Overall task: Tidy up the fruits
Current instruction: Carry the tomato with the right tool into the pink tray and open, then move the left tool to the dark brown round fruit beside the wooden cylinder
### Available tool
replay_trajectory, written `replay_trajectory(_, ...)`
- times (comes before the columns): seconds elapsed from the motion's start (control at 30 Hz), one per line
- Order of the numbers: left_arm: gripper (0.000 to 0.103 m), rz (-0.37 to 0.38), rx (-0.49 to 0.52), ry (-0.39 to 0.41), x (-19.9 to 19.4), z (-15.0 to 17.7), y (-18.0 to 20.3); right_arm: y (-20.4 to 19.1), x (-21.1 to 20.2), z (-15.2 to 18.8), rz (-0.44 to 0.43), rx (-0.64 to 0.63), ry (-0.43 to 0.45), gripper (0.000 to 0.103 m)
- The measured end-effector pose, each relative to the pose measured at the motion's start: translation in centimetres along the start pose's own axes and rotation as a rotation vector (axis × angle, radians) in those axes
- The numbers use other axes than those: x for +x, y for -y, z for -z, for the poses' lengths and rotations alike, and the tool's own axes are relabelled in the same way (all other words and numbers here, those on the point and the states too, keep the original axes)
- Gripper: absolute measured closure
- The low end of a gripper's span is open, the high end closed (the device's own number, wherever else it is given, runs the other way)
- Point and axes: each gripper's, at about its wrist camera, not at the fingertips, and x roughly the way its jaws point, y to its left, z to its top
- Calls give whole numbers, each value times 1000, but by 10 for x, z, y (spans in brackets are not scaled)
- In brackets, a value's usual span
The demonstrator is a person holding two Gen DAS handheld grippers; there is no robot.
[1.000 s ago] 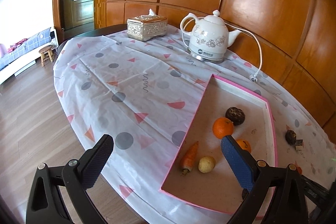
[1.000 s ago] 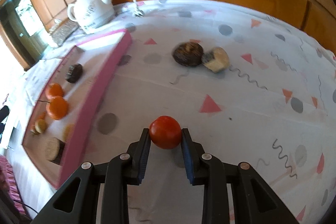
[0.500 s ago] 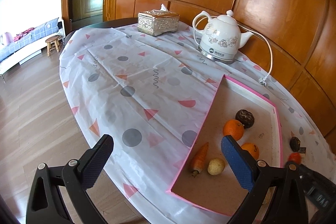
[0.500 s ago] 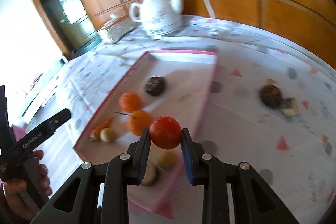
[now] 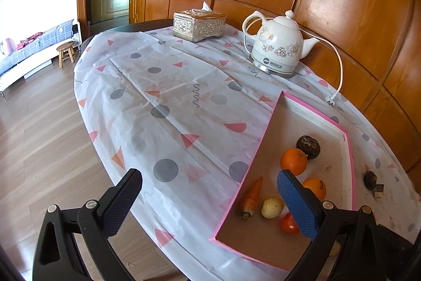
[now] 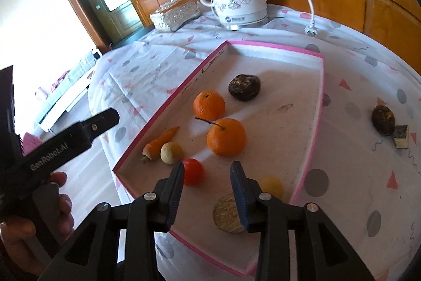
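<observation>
**Tomato down in the tray, both claws empty**

Your right claw [image 6: 206,179] has just been opening; its jaws stand a little apart over the near end of the pink-rimmed tray [image 6: 319,86] with nothing between the pads. The red tomato [image 6: 193,171] lies on the tray floor just beyond the tip of the left-hand finger, free of it. Only the right wrist view shows what sits beneath that claw: a round tan disc [image 6: 227,213] and a small yellow fruit [image 6: 271,185], both partly hidden by the right-hand finger.

Past the tomato lie a pale round fruit [image 6: 171,152] and a carrot [image 6: 160,141], then two oranges [image 6: 226,137], then a dark wrinkled fruit [image 6: 244,87] toward the far end. On the desk cloth to the right of the tray, a second dark fruit [image 6: 382,120] touches a small block [image 6: 401,140].

Your left claw [image 5: 210,199] hangs wide open and holds nothing, at the desk's near edge by the tray's corner. The right wrist view alone shows your hand [image 6: 15,228] around its handle.

The left wrist view alone takes in the wooden floor [image 5: 39,136], a stool [image 5: 65,52] and a bench [image 5: 31,49]. At the back stand a tissue box [image 5: 199,26] and a white kettle [image 5: 279,49].
</observation>
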Motion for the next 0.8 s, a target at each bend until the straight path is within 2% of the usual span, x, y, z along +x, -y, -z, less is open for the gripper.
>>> replay_trajectory(0.3,0,28,11,-15,0,1,4,40,-49,3,107,75,82,67)
replay_trajectory(0.53,0,55,22,-23,0,2,8,103,-101,12,315,140,124,67)
replay_trajectory(0.8,0,87,51,-29,-2,3,18,187,-162,33,562,238,116,67)
